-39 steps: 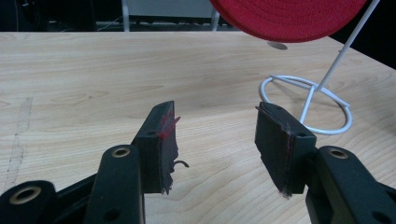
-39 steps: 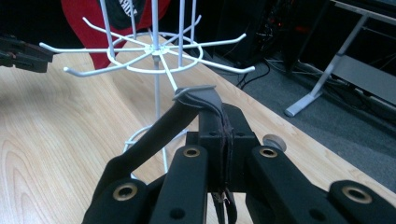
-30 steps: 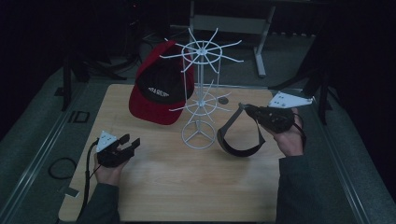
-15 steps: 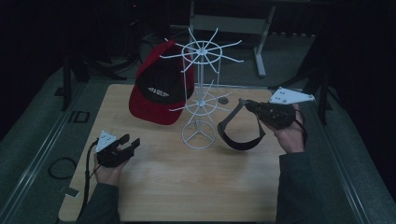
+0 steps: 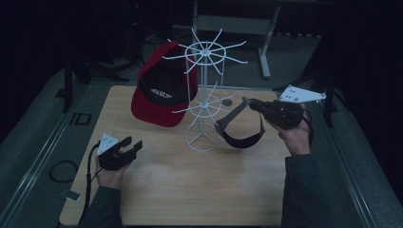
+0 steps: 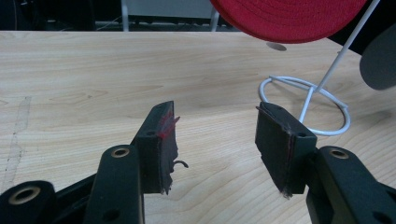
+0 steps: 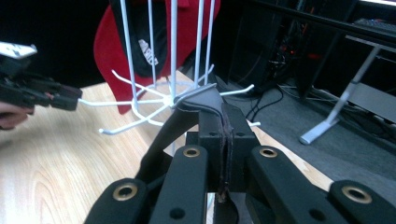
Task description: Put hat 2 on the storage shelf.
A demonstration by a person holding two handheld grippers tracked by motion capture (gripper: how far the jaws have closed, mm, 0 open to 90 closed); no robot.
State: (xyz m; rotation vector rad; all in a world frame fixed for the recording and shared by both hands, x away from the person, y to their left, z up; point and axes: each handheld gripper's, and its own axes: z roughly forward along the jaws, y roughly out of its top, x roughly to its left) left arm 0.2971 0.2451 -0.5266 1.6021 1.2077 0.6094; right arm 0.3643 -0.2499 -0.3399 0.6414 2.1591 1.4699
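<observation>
Since a second ago the right gripper (image 5: 247, 101) has lifted and carried its load toward the white wire display rack (image 5: 203, 97), so the dark grey visor with a curved brim and looped strap (image 5: 240, 127) now hangs closer to the rack's lower ring of prongs. Its jaws are pressed together on the visor's grey brim, which the right gripper view shows pinched between the pads (image 7: 223, 126) just short of a prong tip. The strap droops below and behind the jaws, above the table.

Over on the other side, the left gripper (image 5: 132, 146) hovers low over the pale wooden tabletop (image 5: 190, 185) with its jaws spread wide and nothing between them. Ahead of it and to its right in the left gripper view stands the rack's round wire base (image 6: 308, 106), resting on the wood.

Beyond the rack from both grippers, a red baseball cap with a black lining (image 5: 159, 88) hangs on the rack's far-left side, its brim down near the tabletop; whether it touches the wood cannot be told.

Around the table the room is dark. A grey mat or floor covering (image 5: 33, 137) borders the table, a cable loop (image 5: 62, 170) lies on it beside the left gripper, and a grey metal stand leg (image 5: 267, 42) rises in the background.
</observation>
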